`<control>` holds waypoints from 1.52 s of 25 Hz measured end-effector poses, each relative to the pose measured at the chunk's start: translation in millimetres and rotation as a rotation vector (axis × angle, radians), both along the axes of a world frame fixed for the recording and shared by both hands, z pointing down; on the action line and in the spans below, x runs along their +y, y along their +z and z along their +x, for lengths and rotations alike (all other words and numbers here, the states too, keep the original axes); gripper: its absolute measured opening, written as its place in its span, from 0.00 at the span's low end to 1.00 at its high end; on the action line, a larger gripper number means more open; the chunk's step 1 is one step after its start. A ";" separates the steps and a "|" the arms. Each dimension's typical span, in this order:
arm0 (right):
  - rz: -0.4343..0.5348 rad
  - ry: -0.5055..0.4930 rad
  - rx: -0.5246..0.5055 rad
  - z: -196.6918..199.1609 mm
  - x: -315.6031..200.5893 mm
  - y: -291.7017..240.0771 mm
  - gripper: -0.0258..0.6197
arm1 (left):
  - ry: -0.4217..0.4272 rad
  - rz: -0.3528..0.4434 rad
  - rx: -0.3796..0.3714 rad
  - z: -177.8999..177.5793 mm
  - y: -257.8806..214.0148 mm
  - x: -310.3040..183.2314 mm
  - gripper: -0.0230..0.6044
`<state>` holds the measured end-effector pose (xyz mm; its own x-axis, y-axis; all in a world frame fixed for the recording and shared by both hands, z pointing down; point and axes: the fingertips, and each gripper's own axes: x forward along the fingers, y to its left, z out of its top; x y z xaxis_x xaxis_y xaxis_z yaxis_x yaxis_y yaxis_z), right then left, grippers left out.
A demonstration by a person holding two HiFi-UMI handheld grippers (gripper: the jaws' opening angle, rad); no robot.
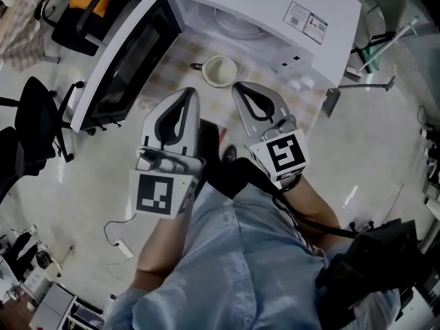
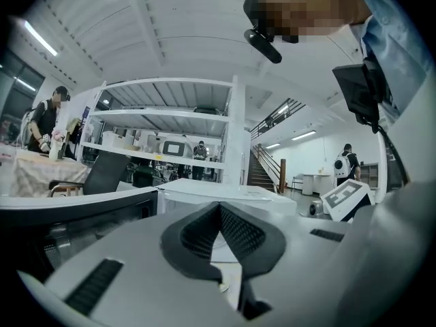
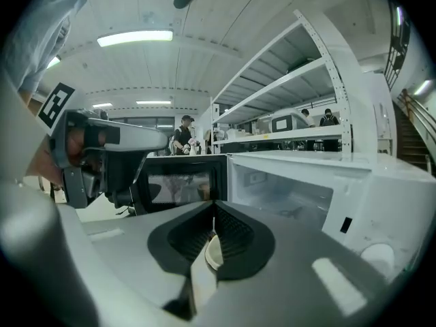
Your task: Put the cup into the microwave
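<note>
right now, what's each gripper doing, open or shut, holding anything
left gripper: shut, holding nothing
right gripper: shut, holding nothing; the cup stands free ahead of it

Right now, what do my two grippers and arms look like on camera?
The left gripper and right gripper match: pale grey shells tapering forward, lined with black ribbed pads. Each carries a white cube with black square markers. A black cable runs back from the right one. The person wears a light blue buttoned shirt.
</note>
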<state>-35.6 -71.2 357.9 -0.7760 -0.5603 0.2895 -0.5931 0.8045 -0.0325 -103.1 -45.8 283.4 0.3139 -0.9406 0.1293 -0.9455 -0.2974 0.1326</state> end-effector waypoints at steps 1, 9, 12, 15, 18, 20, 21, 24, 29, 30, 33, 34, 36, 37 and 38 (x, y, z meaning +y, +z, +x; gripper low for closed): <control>0.001 -0.007 0.002 -2.6 -1.8 6.5 0.04 | -0.001 -0.006 0.001 -3.1 6.6 -2.2 0.04; -0.021 -0.029 0.027 -8.9 -7.5 60.4 0.08 | -0.041 0.028 0.072 -12.7 40.9 -20.1 0.04; -0.033 -0.043 0.018 -10.4 -7.9 74.5 0.16 | -0.043 0.011 0.073 -11.7 55.1 -20.9 0.04; -0.050 -0.063 0.017 -13.1 -6.2 86.9 0.28 | -0.051 -0.006 0.075 -12.6 64.7 -19.9 0.04; -0.056 -0.080 0.025 -16.6 -6.0 97.4 0.33 | -0.061 -0.010 0.080 -16.8 70.5 -20.6 0.04; -0.055 -0.089 0.033 -18.0 -6.8 103.1 0.34 | -0.076 -0.022 0.072 -24.2 76.3 -20.7 0.04; -0.058 -0.090 0.032 -18.3 -7.5 105.5 0.37 | -0.086 -0.033 0.062 -29.1 80.1 -20.6 0.04; -0.072 -0.091 0.027 -18.4 -11.7 112.2 0.44 | -0.110 -0.055 0.034 -43.0 88.7 -23.2 0.04; -0.127 -0.133 0.052 -27.1 -12.2 129.3 0.74 | -0.119 -0.073 0.053 -53.4 97.8 -29.6 0.04; -0.136 -0.142 0.065 -29.3 -11.8 133.9 0.83 | -0.119 -0.077 0.055 -54.9 99.7 -30.6 0.04; -0.155 -0.144 0.105 -32.4 -15.1 146.4 0.93 | -0.117 -0.085 0.057 -58.9 103.4 -35.3 0.04; -0.157 -0.142 0.117 -32.8 -17.8 149.4 0.93 | -0.117 -0.087 0.058 -60.4 104.2 -37.2 0.04; -0.158 -0.134 0.130 -33.1 -24.4 153.0 0.93 | -0.115 -0.092 0.059 -63.5 106.3 -40.7 0.04; -0.159 -0.130 0.133 -33.4 -27.7 154.3 0.93 | -0.113 -0.094 0.060 -64.5 107.4 -42.4 0.05; -0.159 -0.127 0.137 -33.9 -30.9 155.8 0.93 | -0.110 -0.096 0.061 -65.1 108.6 -44.3 0.04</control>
<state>-69.5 -102.0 513.7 -0.7849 -0.3997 0.4734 -0.4948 0.8643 -0.0906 -168.2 -90.1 392.0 0.2199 -0.9540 0.2039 -0.9609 -0.1757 0.2140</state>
